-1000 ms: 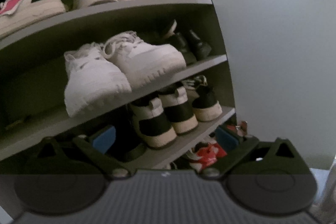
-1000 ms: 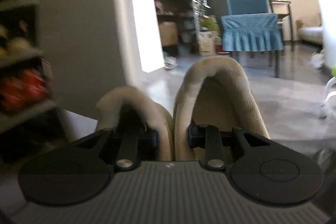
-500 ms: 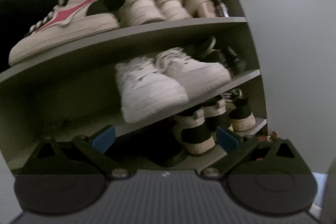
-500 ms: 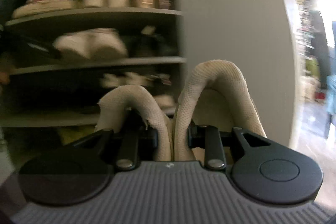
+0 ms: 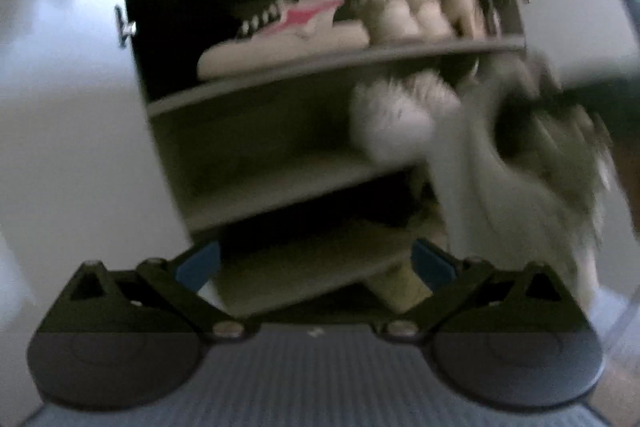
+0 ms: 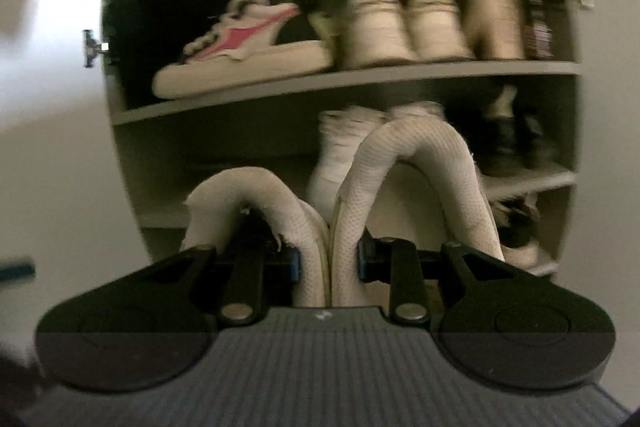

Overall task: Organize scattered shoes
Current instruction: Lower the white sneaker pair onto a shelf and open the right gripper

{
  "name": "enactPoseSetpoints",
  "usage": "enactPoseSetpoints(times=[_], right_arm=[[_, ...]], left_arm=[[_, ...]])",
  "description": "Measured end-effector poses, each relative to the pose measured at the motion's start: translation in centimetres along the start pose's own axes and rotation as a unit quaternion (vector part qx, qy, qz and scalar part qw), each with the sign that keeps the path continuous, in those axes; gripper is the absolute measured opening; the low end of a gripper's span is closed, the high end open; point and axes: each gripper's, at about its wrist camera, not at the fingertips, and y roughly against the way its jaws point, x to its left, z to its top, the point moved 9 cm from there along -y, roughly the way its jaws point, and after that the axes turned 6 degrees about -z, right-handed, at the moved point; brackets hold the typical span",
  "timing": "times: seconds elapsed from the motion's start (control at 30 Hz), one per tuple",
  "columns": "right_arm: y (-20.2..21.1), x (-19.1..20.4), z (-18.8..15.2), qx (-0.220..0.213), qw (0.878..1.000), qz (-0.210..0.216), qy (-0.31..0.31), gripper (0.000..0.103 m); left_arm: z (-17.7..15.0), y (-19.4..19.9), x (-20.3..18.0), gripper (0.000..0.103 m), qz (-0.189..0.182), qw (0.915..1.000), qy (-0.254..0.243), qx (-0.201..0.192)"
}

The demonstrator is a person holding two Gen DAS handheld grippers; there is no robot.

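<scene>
Two shoes (image 6: 416, 187) pinched together by right gripper (image 6: 329, 263).

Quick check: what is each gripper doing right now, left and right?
Left gripper: open, holding nothing.
Right gripper: shut on the pair of white shoes, pinching their inner sides together.

An open cabinet door (image 6: 44, 107) bears a metal hinge (image 6: 93, 47).
</scene>
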Motion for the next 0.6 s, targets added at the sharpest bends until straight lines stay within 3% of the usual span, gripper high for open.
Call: enactPoseSetpoints(times=[0.2, 0.33, 0.47, 0.6], right_arm=[[-7.8, 6.5, 3.1, 0.022, 0.998, 0.054, 0.028, 0.029], [-12.2, 9.4, 3.8, 0.039, 0.996, 0.069, 0.028, 0.029], [-16.7, 12.1, 4.9, 0.046, 0.994, 0.093, 0.031, 0.029], [-20.5, 14.2, 5.0, 0.081, 0.992, 0.091, 0.041, 0.029]], left_arm=[[-2.4, 2.8, 0.6, 0.103, 0.002, 0.9970, 0.035, 0.069], [-2.9, 2.4, 0.0, 0.103, 0.005, 0.9974, 0.009, 0.071], [-4.0, -0.2, -0.7, 0.103, 0.007, 0.9955, 0.024, 0.091], [-4.1, -3.4, -1.0, 0.103, 0.036, 0.9928, 0.030, 0.110]])
